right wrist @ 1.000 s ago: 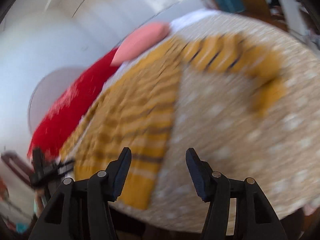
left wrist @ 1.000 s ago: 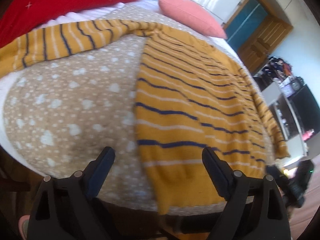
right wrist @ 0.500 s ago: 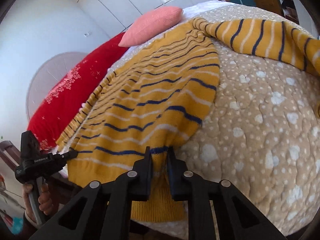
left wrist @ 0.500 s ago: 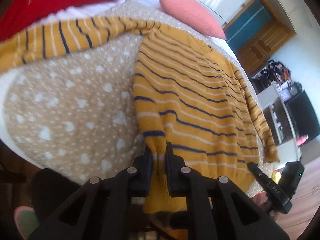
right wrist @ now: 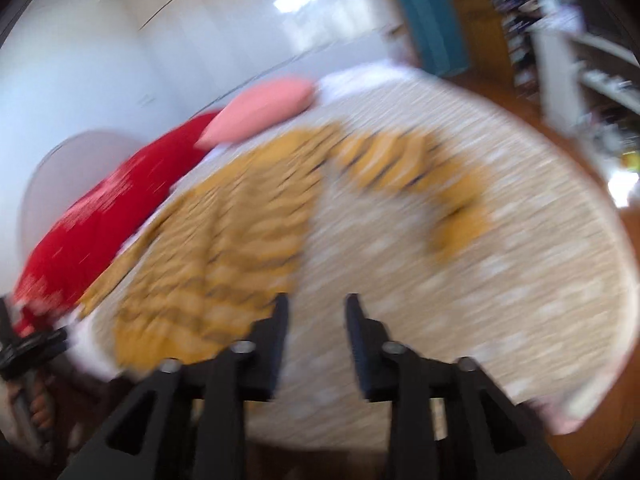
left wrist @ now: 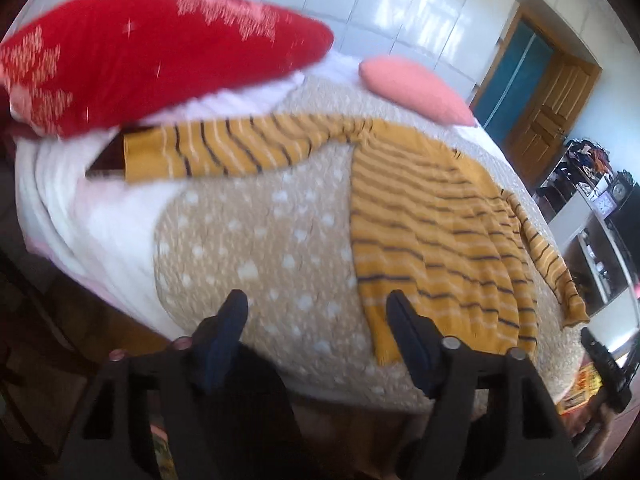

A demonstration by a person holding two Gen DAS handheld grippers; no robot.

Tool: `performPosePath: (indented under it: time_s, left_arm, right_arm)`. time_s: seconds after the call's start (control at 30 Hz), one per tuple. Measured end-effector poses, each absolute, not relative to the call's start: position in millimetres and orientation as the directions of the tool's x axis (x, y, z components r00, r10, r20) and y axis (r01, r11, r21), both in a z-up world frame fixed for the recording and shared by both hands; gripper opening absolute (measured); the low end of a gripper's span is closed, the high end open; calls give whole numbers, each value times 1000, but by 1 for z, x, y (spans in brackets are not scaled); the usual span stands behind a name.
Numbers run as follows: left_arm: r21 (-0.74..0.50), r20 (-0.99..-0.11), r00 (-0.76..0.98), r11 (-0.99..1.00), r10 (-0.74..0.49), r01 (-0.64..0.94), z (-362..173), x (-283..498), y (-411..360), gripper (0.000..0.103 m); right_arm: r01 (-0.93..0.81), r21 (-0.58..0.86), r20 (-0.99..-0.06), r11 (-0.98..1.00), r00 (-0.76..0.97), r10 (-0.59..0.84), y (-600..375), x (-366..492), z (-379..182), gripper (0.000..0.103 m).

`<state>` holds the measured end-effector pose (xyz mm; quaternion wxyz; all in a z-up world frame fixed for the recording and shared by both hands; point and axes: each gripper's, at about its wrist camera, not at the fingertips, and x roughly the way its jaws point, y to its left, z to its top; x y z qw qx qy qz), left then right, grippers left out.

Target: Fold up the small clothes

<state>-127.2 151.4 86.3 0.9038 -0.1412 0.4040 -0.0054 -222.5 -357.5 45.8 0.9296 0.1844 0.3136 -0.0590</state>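
Observation:
A mustard sweater [left wrist: 432, 220] with navy and white stripes lies flat on the beige dotted bedspread [left wrist: 248, 232], one sleeve [left wrist: 224, 148] stretched out to the left. My left gripper [left wrist: 318, 312] hovers over the bed's near edge, just left of the sweater's hem; its jaws are opening with nothing between them. In the blurred right wrist view the sweater [right wrist: 240, 240] lies ahead and to the left. My right gripper [right wrist: 318, 312] hangs past the hem's right corner, jaws opening and empty.
A red pillow [left wrist: 152, 52] and a pink pillow [left wrist: 412, 88] lie at the head of the bed, over a white blanket [left wrist: 80, 208]. A wooden door [left wrist: 548, 108] and cluttered shelves [left wrist: 592, 184] stand to the right. The other gripper [left wrist: 608, 364] shows at the lower right.
Half a second ago both grippers were shut on the sweater's bottom hem. Both have let go, opened and drawn back and up; the hem lies flat on the bed.

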Motion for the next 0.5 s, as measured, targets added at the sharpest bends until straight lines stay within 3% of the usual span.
performPosePath:
  time_s: [0.17, 0.3, 0.33, 0.37, 0.5]
  left_arm:
    - [-277, -741, 643, 960, -193, -31, 84, -115, 124, 72]
    - [-262, -769, 598, 965, -226, 27, 78, -108, 99, 72]
    - [-259, -770, 596, 965, -227, 32, 78, -107, 94, 72]
    - [-260, -769, 597, 965, -229, 35, 79, -106, 92, 72]
    - [-261, -754, 609, 963, -245, 63, 87, -103, 82, 73]
  right_arm:
    - [296, 122, -605, 947, 779, -166, -367, -217, 44, 64]
    - [344, 14, -597, 939, 756, -268, -366, -192, 30, 65]
    - [330, -15, -626, 944, 733, -267, -368, -178, 24, 40]
    - [309, -19, -650, 951, 719, -246, -373, -170, 23, 5]
    - [351, -11, -623, 936, 730, -281, -423, -162, 54, 5]
